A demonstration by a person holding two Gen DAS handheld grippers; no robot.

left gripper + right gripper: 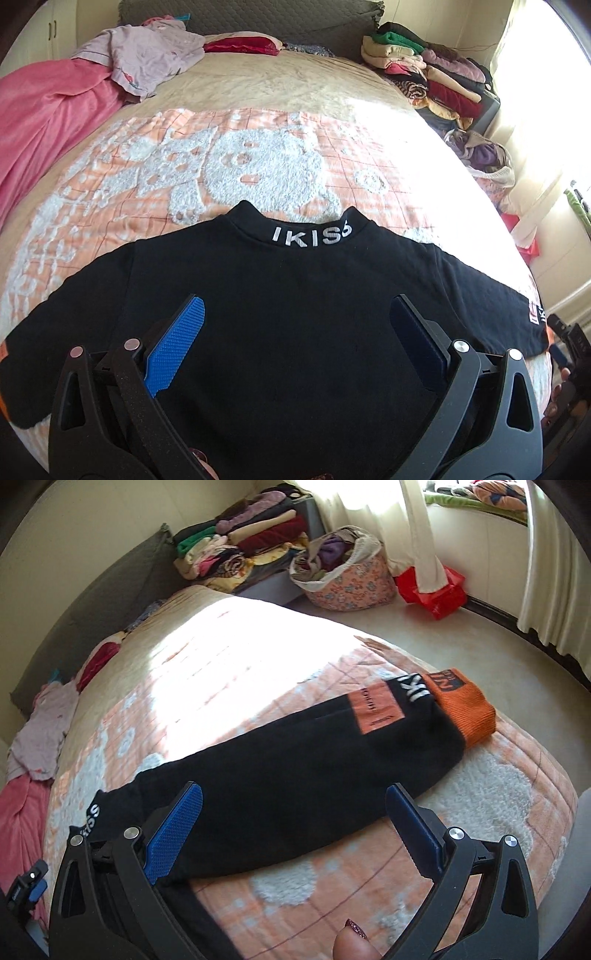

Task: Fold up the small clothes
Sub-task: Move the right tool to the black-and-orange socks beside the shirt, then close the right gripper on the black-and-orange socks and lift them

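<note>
Plainly, the black sweatshirt (295,295) lies spread flat, sleeves out, on the peach quilt (147,155) near the bed's front edge, and both tongs — the left gripper (295,343) over its body, the right gripper (295,830) over the sleeve — hang spread wide, holding nothing. It looks a soft, thickish knit, light and floppy, likely to sag and drag on the fuzzy cover. I'd pinch it at the orange cuff (465,709) or a shoulder seam, where the cloth is firmest.

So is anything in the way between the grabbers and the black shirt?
Nothing visible. The open left gripper hovers over the black shirt, and the open right gripper over its sleeve.
</note>
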